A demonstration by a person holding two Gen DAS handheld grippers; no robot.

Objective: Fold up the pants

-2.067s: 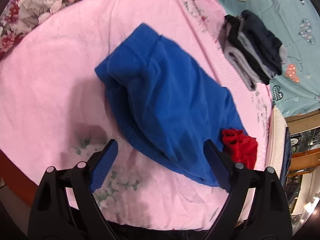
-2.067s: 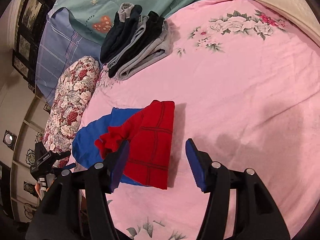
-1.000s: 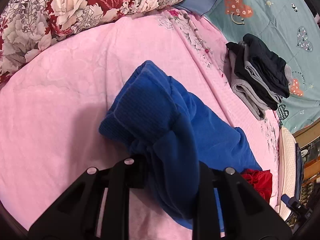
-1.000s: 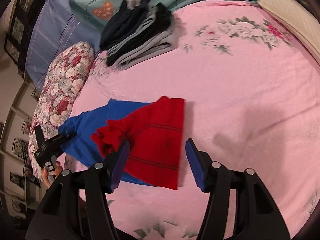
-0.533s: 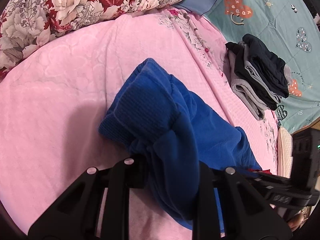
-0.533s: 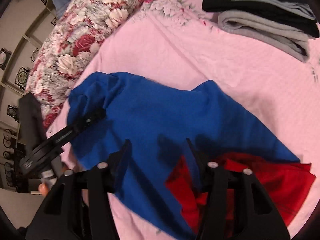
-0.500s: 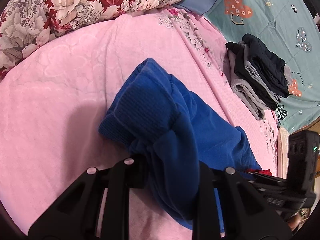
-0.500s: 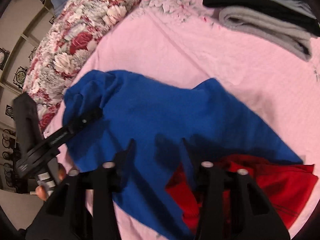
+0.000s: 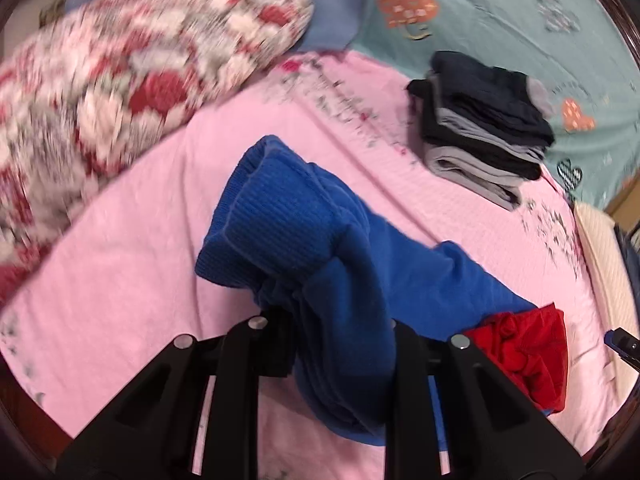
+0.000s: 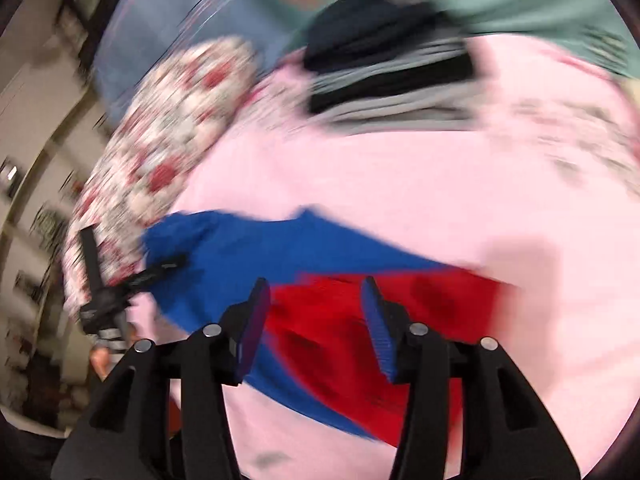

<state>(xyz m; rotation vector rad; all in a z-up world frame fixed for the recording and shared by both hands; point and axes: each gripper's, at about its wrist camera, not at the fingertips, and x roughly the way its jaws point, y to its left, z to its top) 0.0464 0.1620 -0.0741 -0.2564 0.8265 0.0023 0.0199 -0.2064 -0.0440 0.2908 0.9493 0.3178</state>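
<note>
**Ana:** Fabric is bunched thick in the left gripper [image 9: 340, 336], clamped on a wad of the blue pants [image 9: 320, 248] near the ribbed cuff, lifted off the pink bedsheet [image 9: 120, 280]. The rest of the pants trails toward the red garment [image 9: 528, 344].

**Ben:** And the right gripper [image 10: 316, 312]?

**Ana:** Its jaws stand apart with nothing between them, hovering over the red garment [image 10: 340, 340], which lies on top of the blue pants [image 10: 240, 256]. That view is badly smeared, so the exact height is hard to tell.

**Ben:** So what worries you?

**Ana:** 2 things, I'd guess. With only 1 grip on a wad, the layers could slide unevenly and the fold come out crooked. And the red garment overlaps the far end, so pulling might drag it along, or the right gripper could pinch red cloth instead of blue.

**Ben:** The folded stack [image 9: 484, 136]?

**Ana:** Well apart, near the teal sheet [image 9: 500, 12]; the floral pillow [image 9: 120, 80] too.
</note>
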